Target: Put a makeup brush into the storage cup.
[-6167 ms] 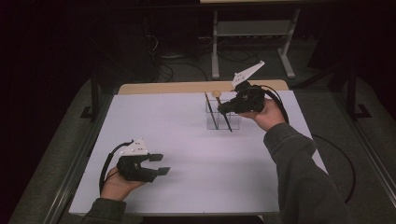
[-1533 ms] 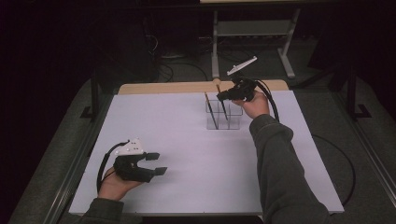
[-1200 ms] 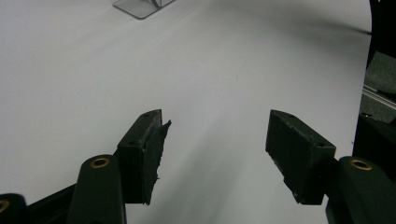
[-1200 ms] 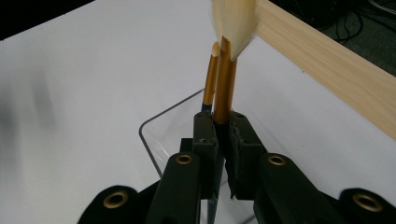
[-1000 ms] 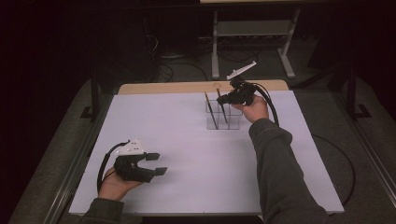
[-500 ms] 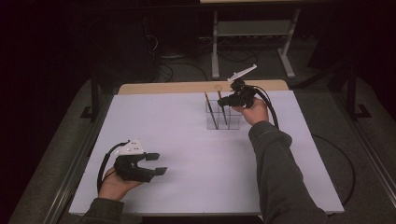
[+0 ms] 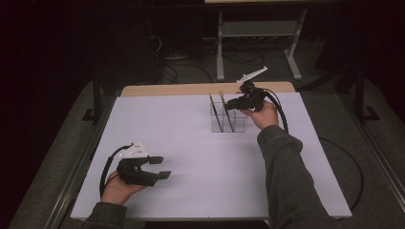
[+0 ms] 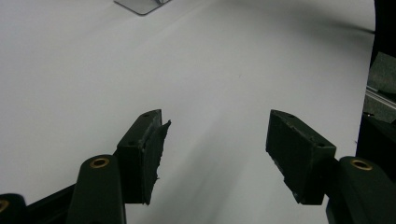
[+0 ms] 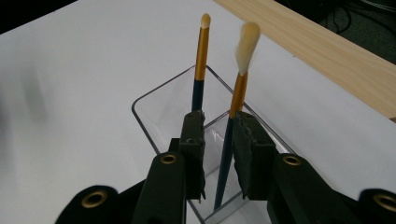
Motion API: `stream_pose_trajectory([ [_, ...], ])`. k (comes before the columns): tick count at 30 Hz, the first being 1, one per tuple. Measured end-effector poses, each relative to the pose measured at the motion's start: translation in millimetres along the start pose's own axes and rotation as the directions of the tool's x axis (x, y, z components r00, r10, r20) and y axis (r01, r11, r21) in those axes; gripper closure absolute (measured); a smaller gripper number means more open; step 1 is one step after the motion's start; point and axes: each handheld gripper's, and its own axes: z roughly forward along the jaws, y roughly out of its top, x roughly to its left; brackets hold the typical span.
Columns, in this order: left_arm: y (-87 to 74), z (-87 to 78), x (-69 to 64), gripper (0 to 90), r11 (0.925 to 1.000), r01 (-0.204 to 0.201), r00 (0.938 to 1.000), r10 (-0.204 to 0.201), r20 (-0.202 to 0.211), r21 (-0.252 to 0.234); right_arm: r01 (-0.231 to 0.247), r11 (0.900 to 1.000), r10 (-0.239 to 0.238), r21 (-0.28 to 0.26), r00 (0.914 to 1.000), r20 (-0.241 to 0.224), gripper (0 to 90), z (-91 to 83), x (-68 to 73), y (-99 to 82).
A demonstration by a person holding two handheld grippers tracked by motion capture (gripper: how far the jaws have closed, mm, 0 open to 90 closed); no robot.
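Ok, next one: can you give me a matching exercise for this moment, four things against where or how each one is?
Things:
1. fluffy pale-bristled brush with a gold ferrule
2. clear plastic divided holder
3. left gripper
4. pale wooden strip

Places or states:
A. jaws open, nothing between them
B. runs along the far edge of the white table
C. stands on that table with brushes in it
D. leans inside a compartment

Pairs: 1-D, 2-C, 3-A, 4-B
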Motion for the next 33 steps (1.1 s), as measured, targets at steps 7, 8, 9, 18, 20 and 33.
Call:
stream_pose_trajectory([
  [7,0.0,0.2,0.2,36.2,1.0,0.001,1.0,-0.001,-0.003,0.0,-0.014,0.9998,0.014,-0.016,0.9999,-0.007,68.7,-5.1,0.6,-7.2],
  [8,0.1,0.2,0.6,36.2,1.0,-0.001,1.0,0.001,-0.004,0.001,-0.013,0.9998,0.013,-0.017,0.9999,-0.008,68.2,-5.8,0.7,-7.8],
  [9,0.1,0.2,0.7,36.1,1.0,-0.001,1.0,0.001,-0.004,0.001,-0.017,0.9997,0.017,-0.016,0.9998,-0.008,67.7,-7.1,1.2,-8.7],
  [18,0.0,1.0,0.3,36.3,1.0,0.007,1.0,-0.007,-0.002,0.004,-0.03,0.9986,0.029,-0.043,0.9994,-0.017,60.5,-15.4,3.1,-19.6],
  [20,-0.4,0.8,0.8,35.9,0.9999,0.01,0.9999,-0.01,-0.005,0.007,-0.024,0.9988,0.023,-0.044,0.9996,-0.016,58.9,-16.9,3.4,-21.6],
  [33,0.1,1.7,2.7,30.5,0.9999,0.013,0.9995,-0.013,-0.029,0.01,-0.027,0.9972,0.025,-0.07,0.9994,-0.025,51.8,-24.7,10.2,-34.4],
])
